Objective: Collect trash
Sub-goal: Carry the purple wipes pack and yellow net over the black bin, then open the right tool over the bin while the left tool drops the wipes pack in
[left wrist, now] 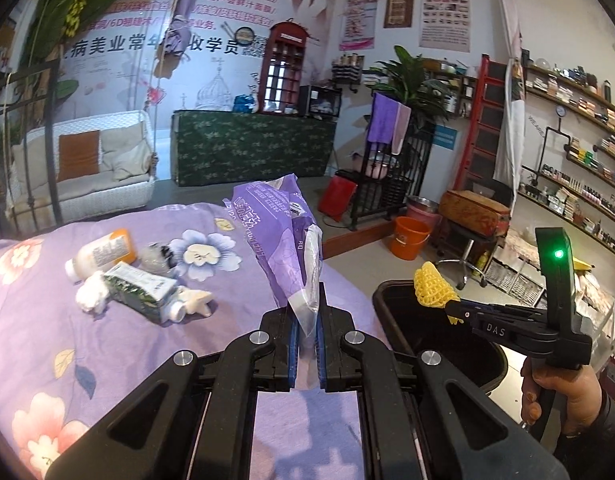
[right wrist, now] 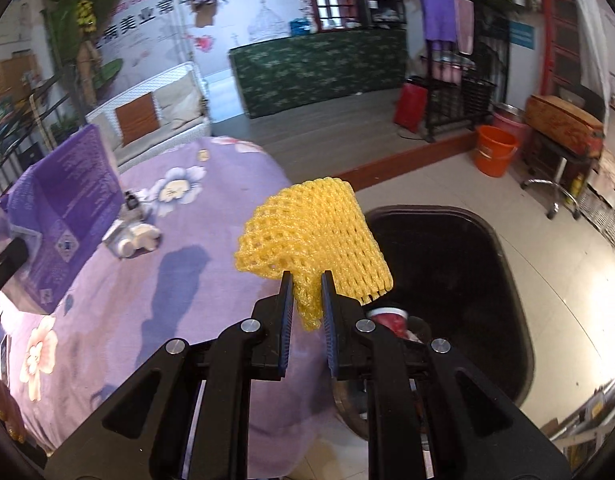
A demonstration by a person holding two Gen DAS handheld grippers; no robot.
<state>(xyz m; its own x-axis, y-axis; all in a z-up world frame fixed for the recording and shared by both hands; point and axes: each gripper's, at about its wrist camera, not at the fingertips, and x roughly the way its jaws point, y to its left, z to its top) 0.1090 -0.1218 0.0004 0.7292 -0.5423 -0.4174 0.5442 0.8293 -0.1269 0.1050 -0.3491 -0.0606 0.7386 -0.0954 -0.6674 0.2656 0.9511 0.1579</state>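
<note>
Left wrist view: the left gripper pinches the lower corner of a purple plastic package, held upright at frame centre above the floral bedspread. The film appears light, limp and slippery; a fold or corner is the best hold. A bottle and crumpled items lie at centre left.

Right wrist view: the right gripper pinches a yellow foam net at centre, beside the black bin. It appears soft and compressible; grip it bunched.
</note>
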